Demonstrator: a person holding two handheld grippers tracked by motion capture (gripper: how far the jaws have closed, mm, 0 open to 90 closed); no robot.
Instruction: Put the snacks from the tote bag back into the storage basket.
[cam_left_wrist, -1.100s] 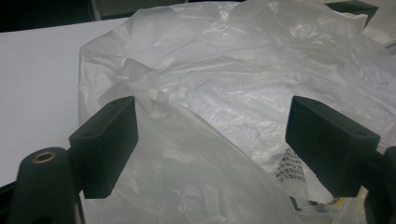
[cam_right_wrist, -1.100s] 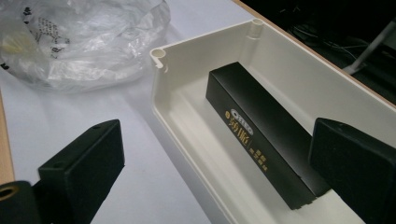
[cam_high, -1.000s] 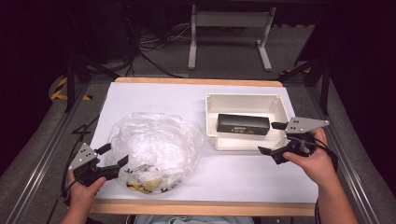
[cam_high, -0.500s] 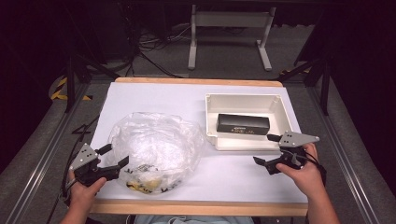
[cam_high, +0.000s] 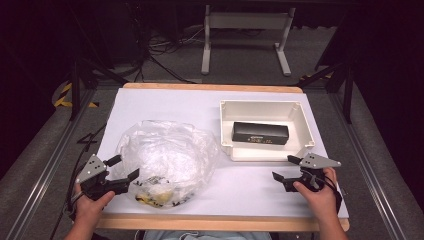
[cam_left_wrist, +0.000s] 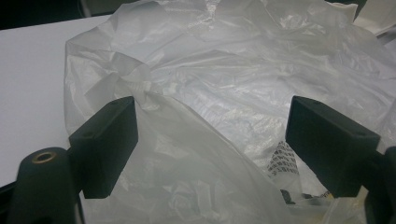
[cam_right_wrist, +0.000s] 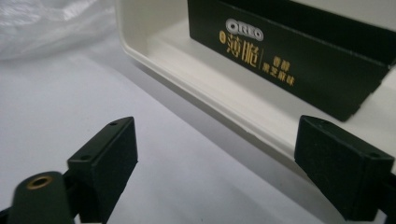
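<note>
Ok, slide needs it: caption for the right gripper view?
Open hand-held gripper facing a black Oreo box in a white tray.

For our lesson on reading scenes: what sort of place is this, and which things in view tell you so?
Probably a lab or studio set up for recording, not a home. A white table stands on grey carpet amid dark surroundings, loose cables trail across the floor behind it, and a metal stand sits beyond.

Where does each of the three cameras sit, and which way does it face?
High view: above the near edge, looking forward and down on the table; forearms, left tongs, right tongs.
Left gripper view: rides the left tongs, facing the plastic bag; both jaws apart.
Right gripper view: rides the right tongs, facing the white tray and black box; both jaws apart.
Shared: both gripper views see the bag.
</note>
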